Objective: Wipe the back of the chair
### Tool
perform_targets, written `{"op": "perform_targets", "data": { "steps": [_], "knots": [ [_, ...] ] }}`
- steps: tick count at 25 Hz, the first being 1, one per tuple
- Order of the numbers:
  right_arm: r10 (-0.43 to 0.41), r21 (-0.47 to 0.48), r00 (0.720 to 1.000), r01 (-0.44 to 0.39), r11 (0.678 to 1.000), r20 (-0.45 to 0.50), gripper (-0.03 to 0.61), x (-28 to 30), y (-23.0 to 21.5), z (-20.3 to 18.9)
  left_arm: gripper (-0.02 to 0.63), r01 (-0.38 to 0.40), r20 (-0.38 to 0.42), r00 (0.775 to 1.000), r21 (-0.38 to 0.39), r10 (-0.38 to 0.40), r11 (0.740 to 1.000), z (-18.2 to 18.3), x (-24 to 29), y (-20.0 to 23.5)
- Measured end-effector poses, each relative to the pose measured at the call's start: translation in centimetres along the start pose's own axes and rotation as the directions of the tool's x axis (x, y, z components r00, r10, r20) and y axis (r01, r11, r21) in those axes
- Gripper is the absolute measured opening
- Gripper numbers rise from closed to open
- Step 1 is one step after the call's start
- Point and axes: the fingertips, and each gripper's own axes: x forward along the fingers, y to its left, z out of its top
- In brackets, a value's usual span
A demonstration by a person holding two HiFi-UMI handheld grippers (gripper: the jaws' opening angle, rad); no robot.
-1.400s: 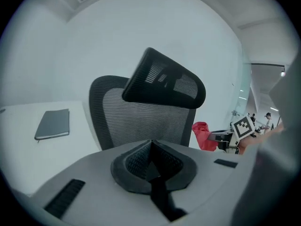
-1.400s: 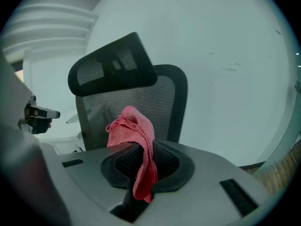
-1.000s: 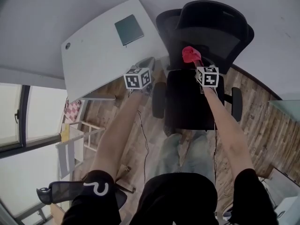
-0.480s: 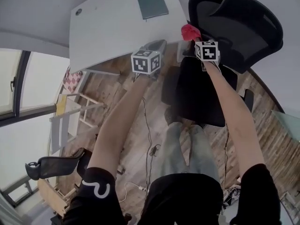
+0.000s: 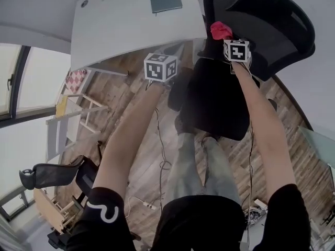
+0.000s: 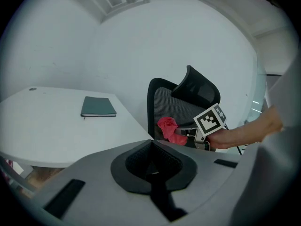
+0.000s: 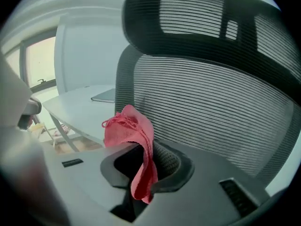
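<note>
**Cloth at the mesh backrest: handling and materials**

The red cloth (image 7: 134, 135) is pinched in the right tongs (image 7: 141, 171) at the lower centre of the right gripper view. A crumpled bunch stands above the jaws and a narrow tail hangs below them. The cloth is judged light, soft and limp. A looped, terry-like weave is noted, so it is expected to drag across a surface and not to slide. The hold is taken across a fold. This is judged adequate, though a snag on the mesh could pull the cloth loose.

The backrest (image 7: 211, 107) fills the centre and right of that view, just beyond the cloth. Contact between the two cannot be confirmed. The backrest is a dark, finely ribbed mesh stretched inside a curved rigid frame. It is judged springy and likely to give under pressure. A separate curved headrest (image 7: 197, 18) of the same mesh is seen at the top of the frame.

The left tongs (image 6: 153, 166) are pressed together on nothing and are held well apart from the chair.

A smooth white worktop (image 6: 56, 131) is recorded at the left of the left gripper view. One dark green notebook (image 6: 98, 107) lies flat on it.
</note>
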Motion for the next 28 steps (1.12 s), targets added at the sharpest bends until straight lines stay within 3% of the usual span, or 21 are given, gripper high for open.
{"op": "perform_targets", "data": {
  "steps": [17,25,28],
  "knots": [
    [-0.179,0.125,0.982,0.185,0.975,-0.054,0.067,-9.4,-20.7,-9.9,0.025,0.104,-0.036,0.994,0.052,-0.102,0.993,0.1,7.9,-14.3],
    [-0.311,0.228,0.944,0.328,0.917,-0.109,0.067,-15.5,-29.6,-14.3,0.025,0.084,-0.051,0.995,0.07,-0.08,0.994,0.1,10.4,-17.7],
    [-0.308,0.21,0.946,0.324,0.923,-0.106,0.067,-16.9,-30.4,-15.5,0.025,0.06,-0.056,0.997,0.087,-0.055,0.994,-0.2,10.7,-17.7]
  ]
}}
